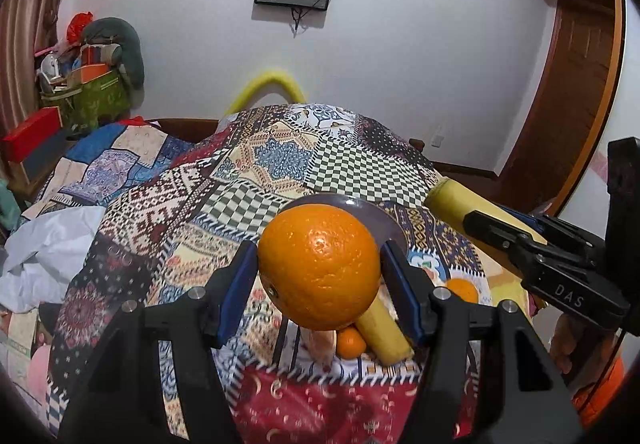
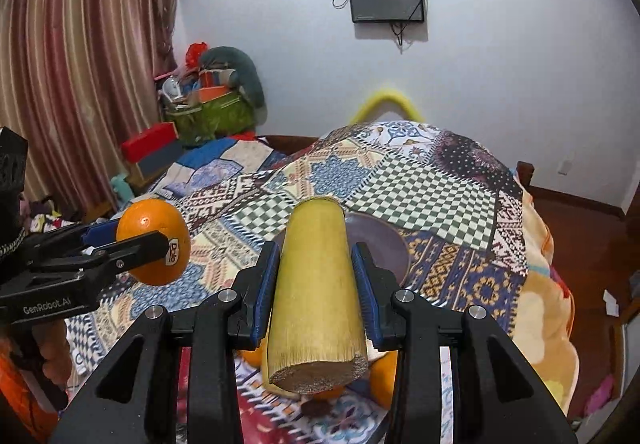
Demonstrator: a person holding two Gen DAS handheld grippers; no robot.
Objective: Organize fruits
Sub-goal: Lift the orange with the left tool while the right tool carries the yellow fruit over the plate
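My left gripper is shut on a large orange and holds it above the patchwork cloth; it also shows in the right wrist view. My right gripper is shut on a yellow-green sugarcane piece, seen too in the left wrist view. A dark purple plate lies on the cloth just beyond both grippers. Under the left gripper lie another cane piece and two small oranges.
The patchwork cloth covers a raised surface. A bed with white fabric lies to the left. A green bag of clutter stands at the back left. A wooden door is at the right.
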